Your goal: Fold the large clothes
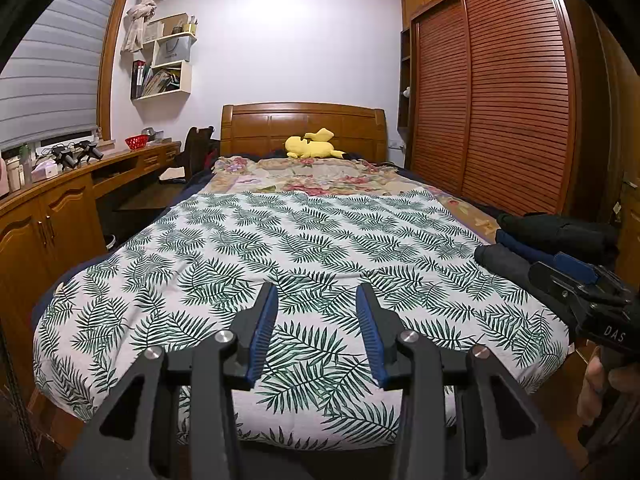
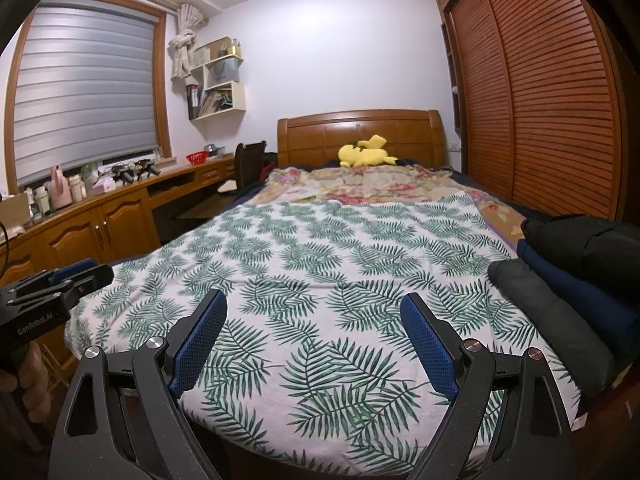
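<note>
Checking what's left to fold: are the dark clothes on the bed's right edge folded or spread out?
Folded: the dark clothes lie as compact stacked bundles at the leaf-print sheet's right edge.

My left gripper [image 1: 316,292] hung with its jaws apart above the leaf-print sheet [image 1: 296,248]. My right gripper [image 1: 576,276] sat at the frame's right edge, beside the folded dark clothes [image 1: 556,236] on the bed.
</note>
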Action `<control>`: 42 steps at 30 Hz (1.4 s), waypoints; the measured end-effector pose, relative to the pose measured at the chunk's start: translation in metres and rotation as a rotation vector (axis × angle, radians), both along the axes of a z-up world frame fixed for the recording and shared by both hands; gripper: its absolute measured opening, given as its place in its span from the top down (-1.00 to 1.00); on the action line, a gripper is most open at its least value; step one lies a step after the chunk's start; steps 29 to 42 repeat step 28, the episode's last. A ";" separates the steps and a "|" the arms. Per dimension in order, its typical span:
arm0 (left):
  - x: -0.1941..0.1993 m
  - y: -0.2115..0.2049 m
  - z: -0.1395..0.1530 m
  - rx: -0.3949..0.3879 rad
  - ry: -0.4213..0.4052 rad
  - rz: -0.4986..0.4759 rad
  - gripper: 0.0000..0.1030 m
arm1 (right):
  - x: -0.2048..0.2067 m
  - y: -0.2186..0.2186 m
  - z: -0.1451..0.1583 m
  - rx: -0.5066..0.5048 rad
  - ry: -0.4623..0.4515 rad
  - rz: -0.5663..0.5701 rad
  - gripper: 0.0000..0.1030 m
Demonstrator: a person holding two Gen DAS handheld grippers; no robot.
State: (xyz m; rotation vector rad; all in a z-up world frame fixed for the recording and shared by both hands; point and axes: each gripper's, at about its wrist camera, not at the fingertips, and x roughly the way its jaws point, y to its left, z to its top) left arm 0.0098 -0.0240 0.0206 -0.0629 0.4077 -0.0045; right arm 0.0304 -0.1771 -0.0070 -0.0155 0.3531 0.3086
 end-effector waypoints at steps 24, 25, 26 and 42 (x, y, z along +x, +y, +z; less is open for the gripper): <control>-0.003 0.002 0.003 0.003 -0.010 0.000 0.23 | 0.000 -0.001 0.000 0.000 -0.003 -0.001 -0.75; -0.003 0.002 0.003 0.004 -0.010 0.000 0.23 | 0.000 -0.001 0.000 0.001 -0.002 0.000 -0.75; -0.003 0.001 0.003 0.004 -0.011 0.001 0.23 | 0.000 -0.001 0.000 0.001 -0.002 0.001 -0.75; -0.002 0.000 0.003 0.005 -0.011 0.003 0.23 | 0.000 -0.001 0.000 0.000 -0.003 0.000 -0.75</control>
